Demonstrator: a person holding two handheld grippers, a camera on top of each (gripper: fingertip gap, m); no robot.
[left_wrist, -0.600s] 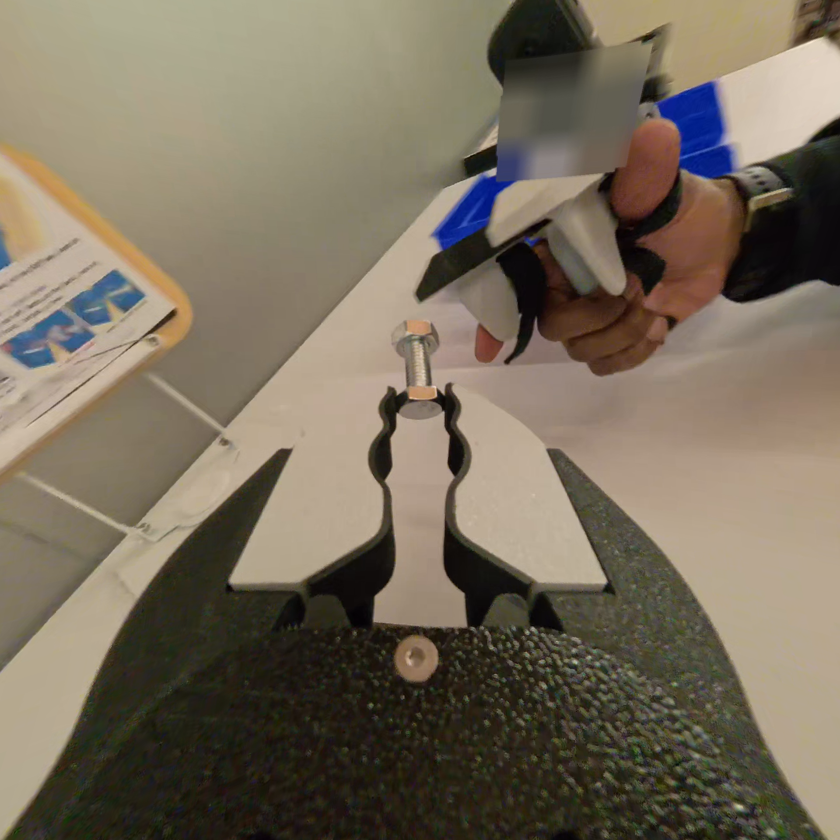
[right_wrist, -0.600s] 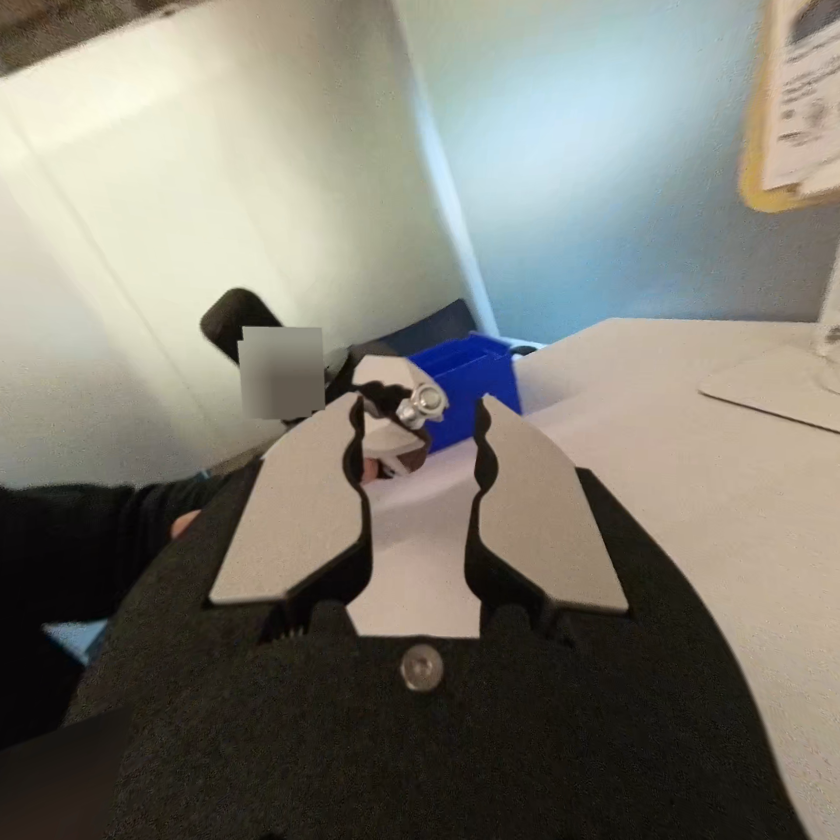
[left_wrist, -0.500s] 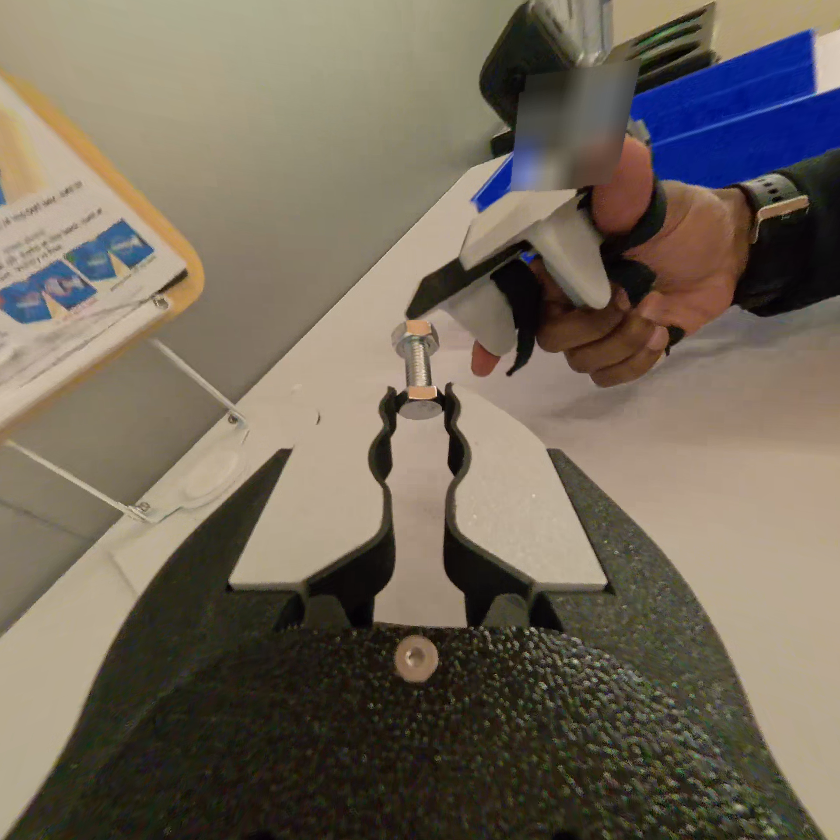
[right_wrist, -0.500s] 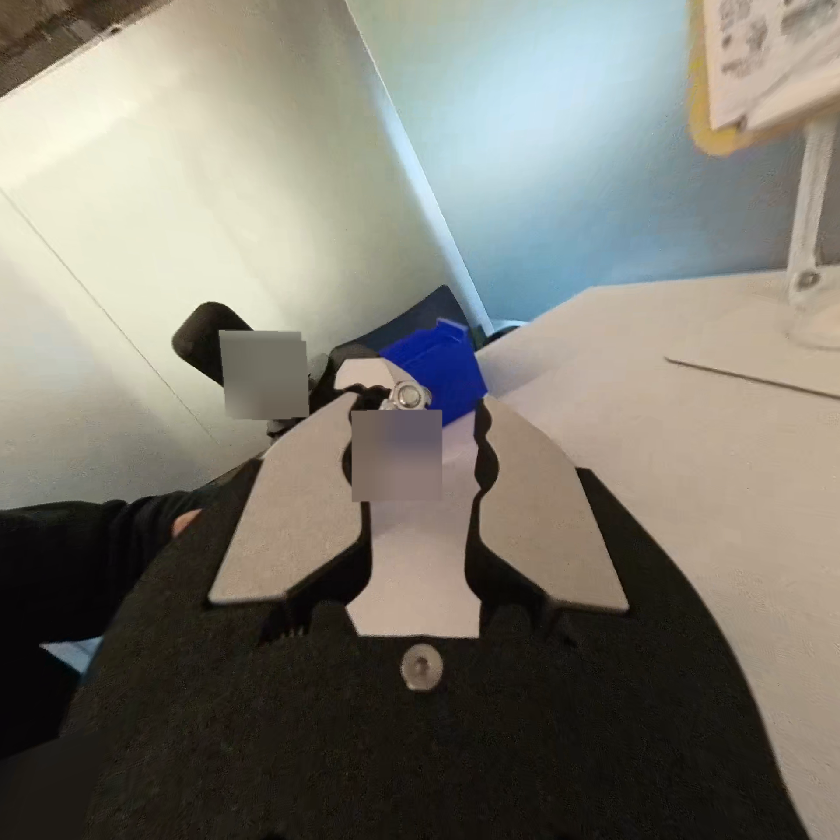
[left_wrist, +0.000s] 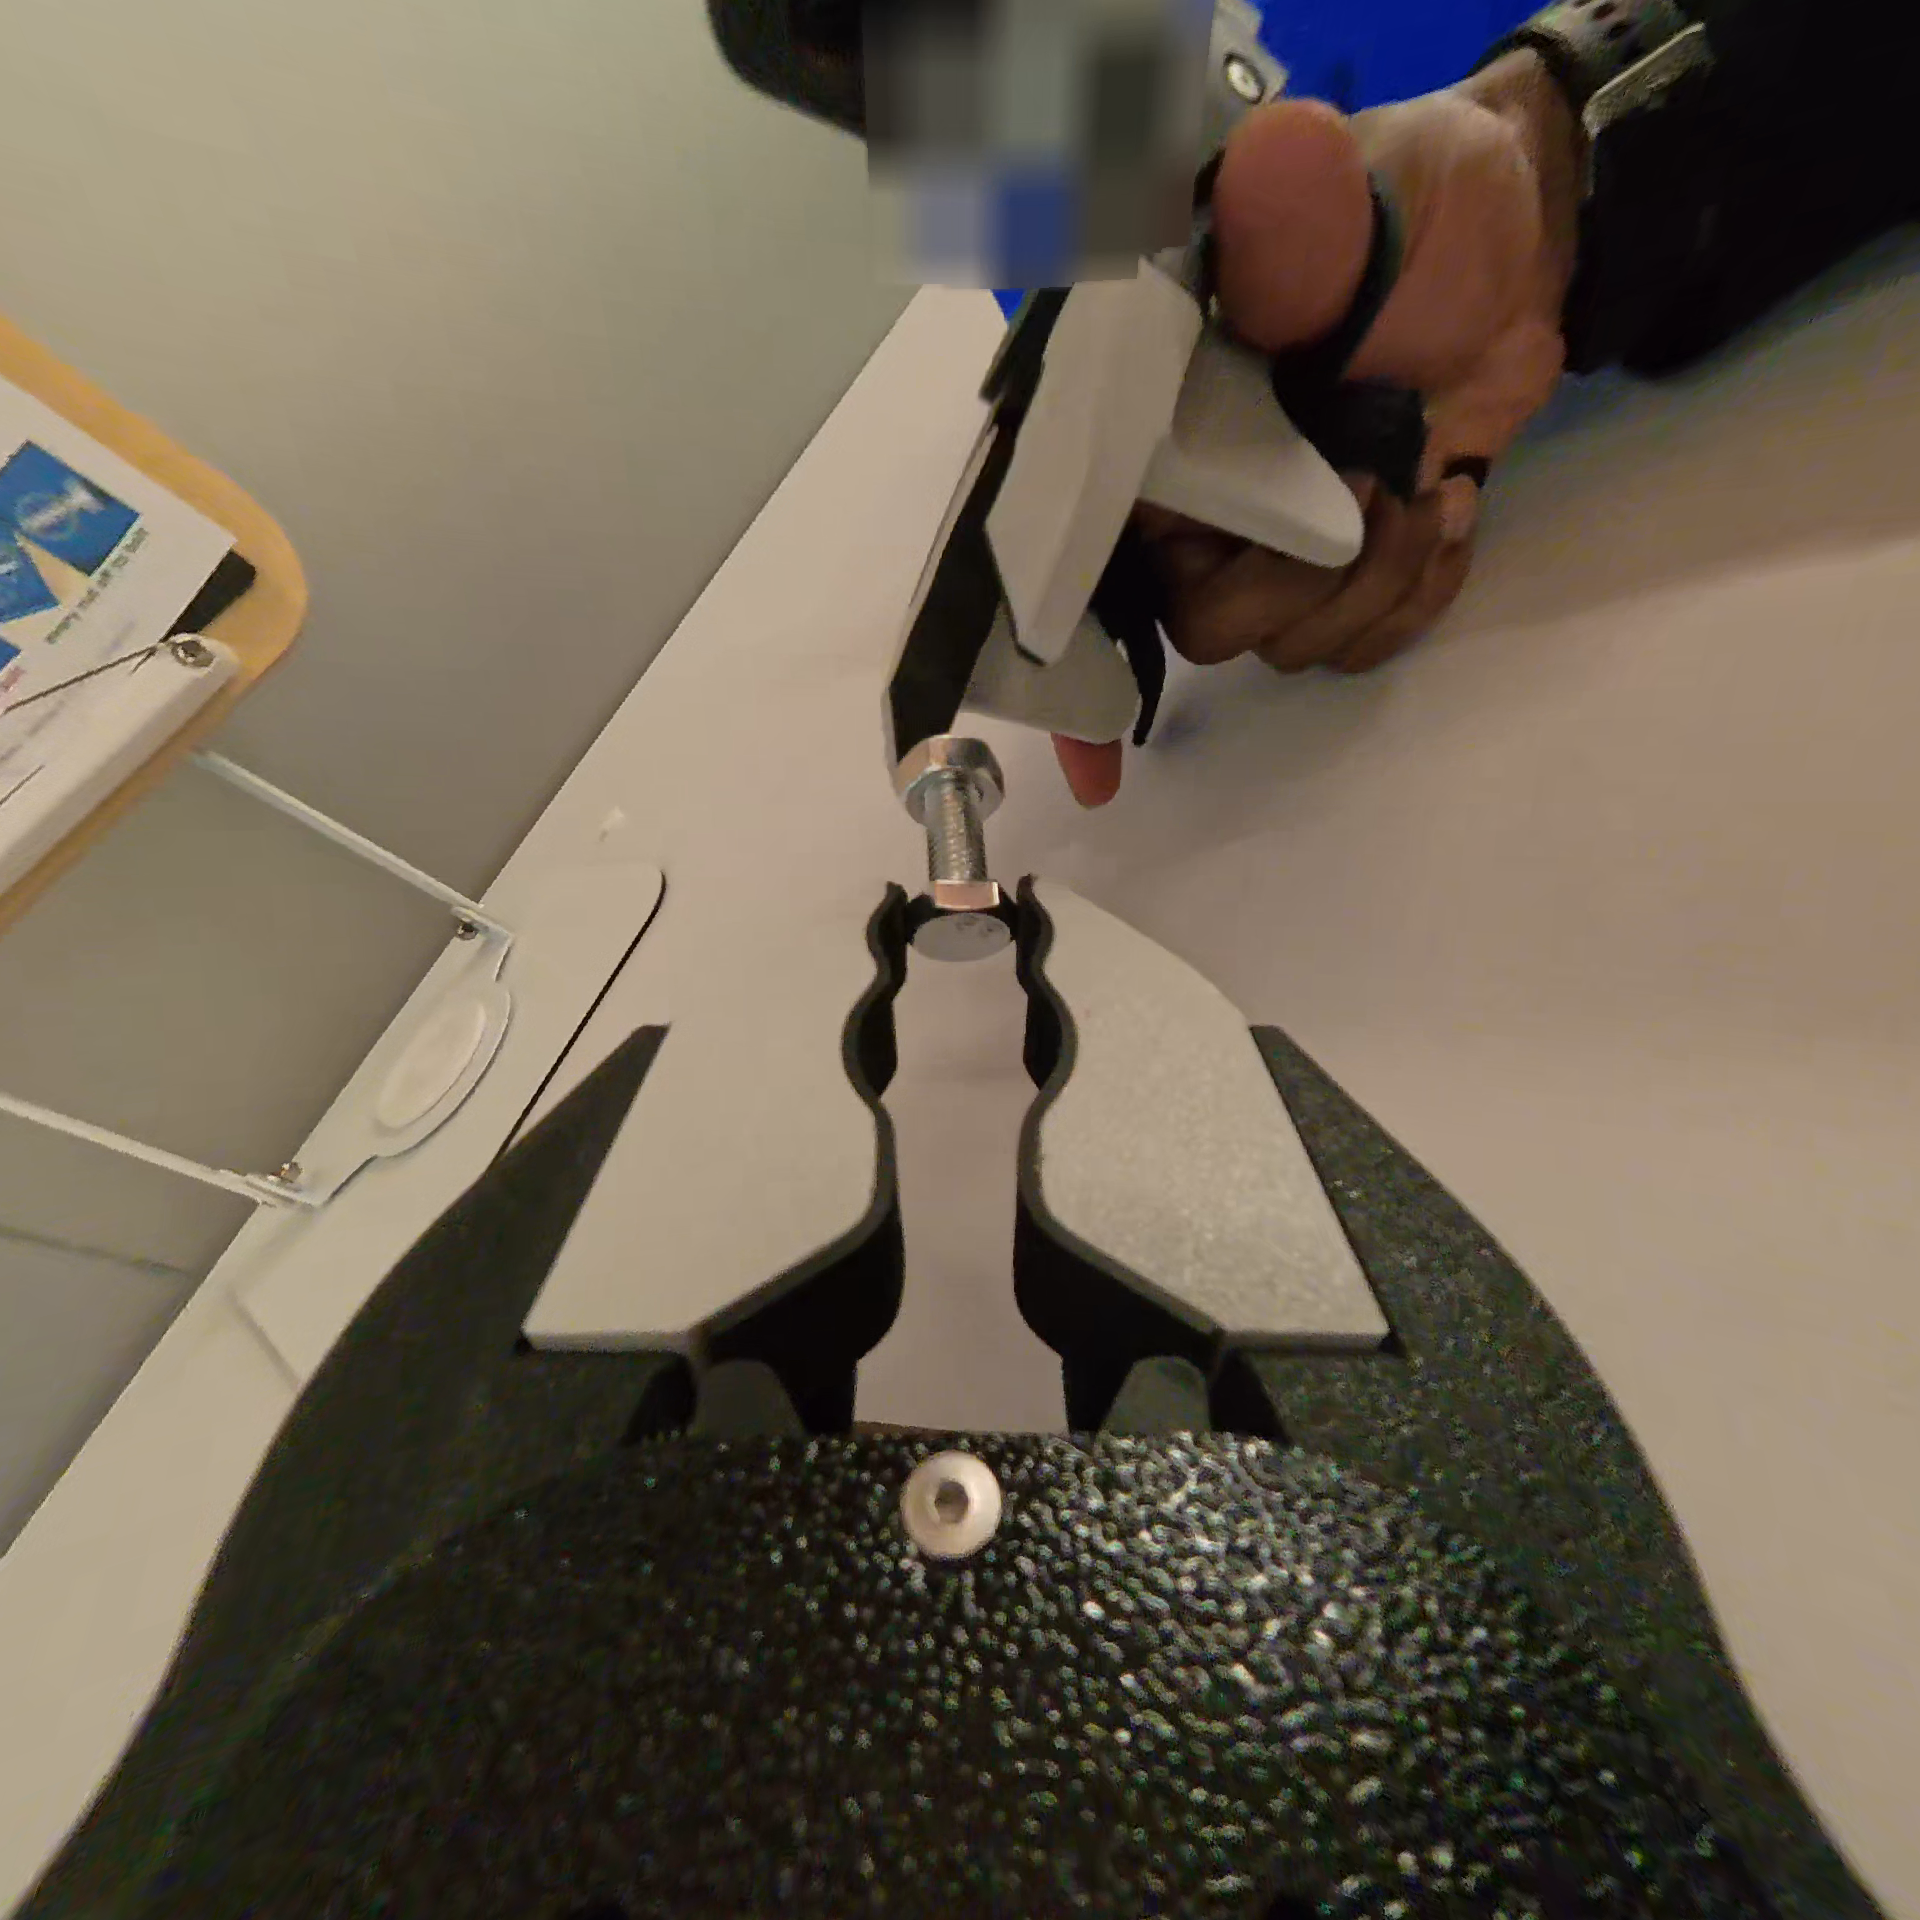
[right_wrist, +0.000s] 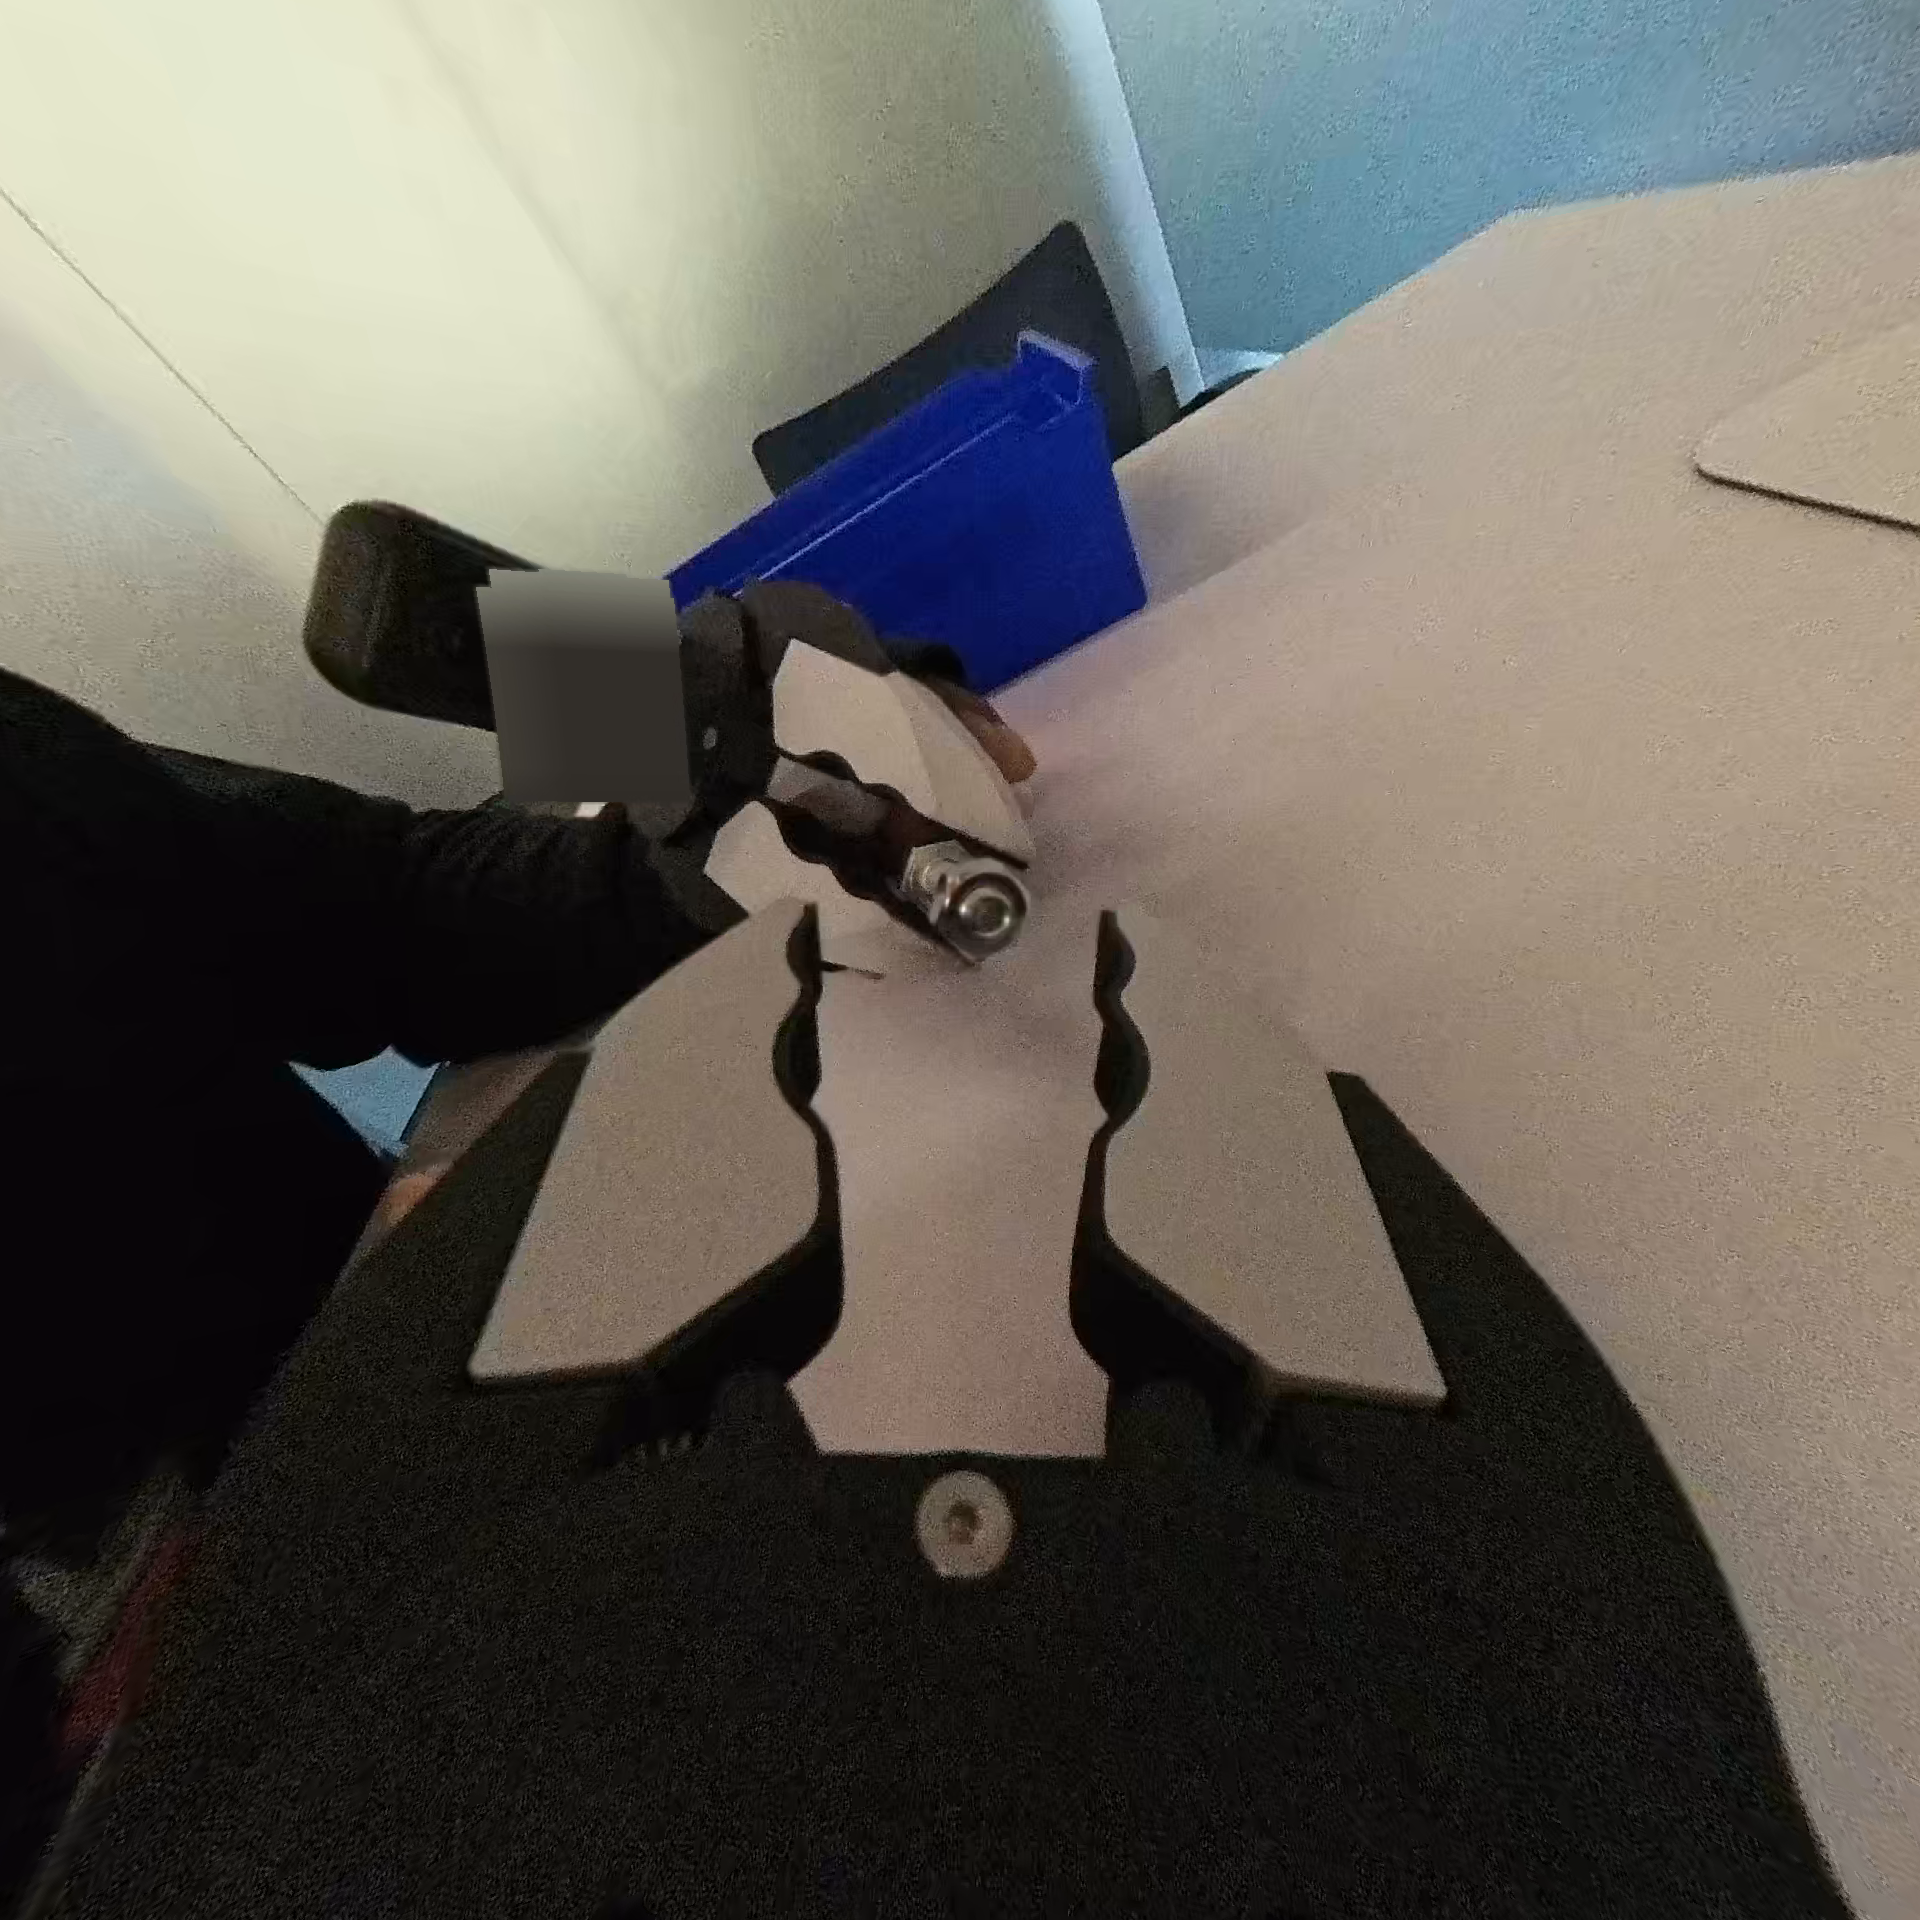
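My left gripper (left_wrist: 956, 906) is shut on the hex head of a silver bolt (left_wrist: 958, 844) and holds it above the white table (left_wrist: 1558, 987). The thread points away from me, with a silver nut (left_wrist: 951, 777) on its far end. My right gripper (right_wrist: 956, 928) is open. The nut (right_wrist: 977, 914) lies just at its fingertips, between the two pads, and neither pad presses on it. In the left wrist view one right finger (left_wrist: 940, 634) reaches down to the nut's upper left edge. In the right wrist view the left gripper (right_wrist: 920, 868) comes in from the left.
A blue bin (right_wrist: 935, 561) stands at the table's far edge behind the left gripper. A clipboard with papers (left_wrist: 114, 582) sits on a white wire stand (left_wrist: 416, 1070) near the table's left edge. A person's hand (left_wrist: 1403, 312) holds the right gripper. Both grippers' tips are close together, under 4 cm apart.
The right gripper has come in close, so the nut now sits at its fingertips, and its jaws have opened slightly. The left gripper has kept hold of the bolt.
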